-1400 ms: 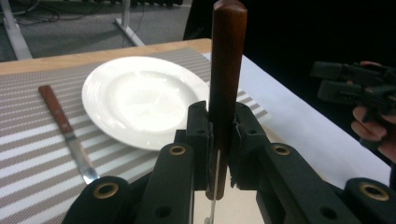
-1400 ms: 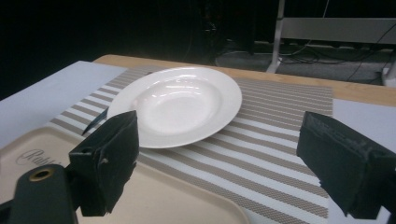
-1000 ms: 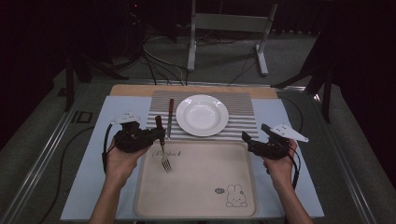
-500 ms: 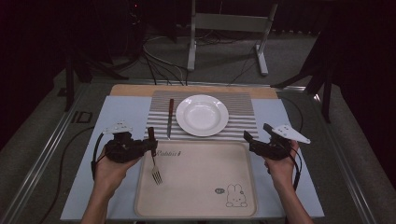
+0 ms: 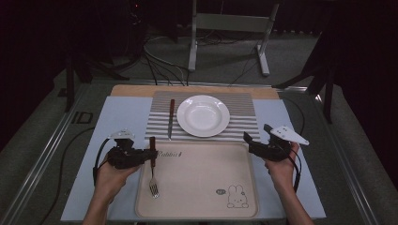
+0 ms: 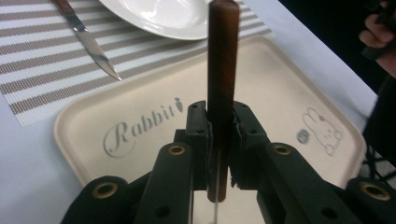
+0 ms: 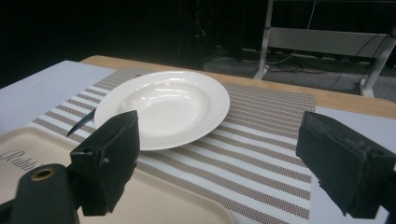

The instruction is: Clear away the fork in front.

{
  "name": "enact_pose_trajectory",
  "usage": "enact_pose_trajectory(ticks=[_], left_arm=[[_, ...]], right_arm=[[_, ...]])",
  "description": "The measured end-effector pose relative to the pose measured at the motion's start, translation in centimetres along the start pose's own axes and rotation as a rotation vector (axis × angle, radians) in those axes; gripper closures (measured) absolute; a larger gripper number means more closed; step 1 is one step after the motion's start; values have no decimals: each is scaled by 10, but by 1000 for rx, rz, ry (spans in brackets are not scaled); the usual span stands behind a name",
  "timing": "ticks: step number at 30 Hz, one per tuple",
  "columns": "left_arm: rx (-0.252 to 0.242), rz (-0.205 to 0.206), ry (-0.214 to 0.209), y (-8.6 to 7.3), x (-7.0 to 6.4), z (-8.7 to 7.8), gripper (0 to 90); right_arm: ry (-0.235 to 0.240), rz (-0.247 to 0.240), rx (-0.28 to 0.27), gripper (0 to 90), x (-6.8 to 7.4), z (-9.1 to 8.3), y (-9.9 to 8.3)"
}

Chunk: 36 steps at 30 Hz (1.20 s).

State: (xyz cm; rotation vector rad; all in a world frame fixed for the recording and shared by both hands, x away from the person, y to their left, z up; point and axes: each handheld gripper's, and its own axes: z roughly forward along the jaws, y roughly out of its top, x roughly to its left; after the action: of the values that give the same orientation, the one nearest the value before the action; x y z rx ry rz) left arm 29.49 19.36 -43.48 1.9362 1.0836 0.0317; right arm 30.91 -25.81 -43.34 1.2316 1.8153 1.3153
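The fork [image 5: 152,171] had a dark brown handle and a silver head with tines. It hung over the tray's [image 5: 197,211] left part, handle pointing away from the person, clamped in the left claw [image 5: 151,154].

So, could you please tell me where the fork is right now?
In the high view the fork is at the left, over the tray's left edge, its brown handle clamped in the left tongs and its tines pointing toward the person.

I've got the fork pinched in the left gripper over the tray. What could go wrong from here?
The left gripper pinches the brown-handled metal fork on its narrow handle only, so the fork might pivot or slip. Its tines hang low over the beige rabbit-print tray and could catch there. Heading for the striped placemat, it could bump the brown-handled table knife.
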Motion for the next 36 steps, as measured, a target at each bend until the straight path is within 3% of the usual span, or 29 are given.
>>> enact_pose_trajectory(ticks=[8,13,23,28,31,36], left_arm=[[35,-28,5,-23,18,25,730],[77,-43,21,-33,23,26,716],[109,-52,78,-42,33,26,639],[115,-62,128,-42,36,27,674],[95,-61,140,-42,37,24,661],[-21,-53,148,-41,35,12,558]], right_arm=[[-3,8,-7,138,-2,-1,0],[-4,10,-4,138,-2,-1,0],[1,7,-1,138,-1,0,-1],[0,9,1,138,-1,1,-2],[-1,10,1,138,-2,1,-2],[-1,14,4,137,-3,0,-3]])
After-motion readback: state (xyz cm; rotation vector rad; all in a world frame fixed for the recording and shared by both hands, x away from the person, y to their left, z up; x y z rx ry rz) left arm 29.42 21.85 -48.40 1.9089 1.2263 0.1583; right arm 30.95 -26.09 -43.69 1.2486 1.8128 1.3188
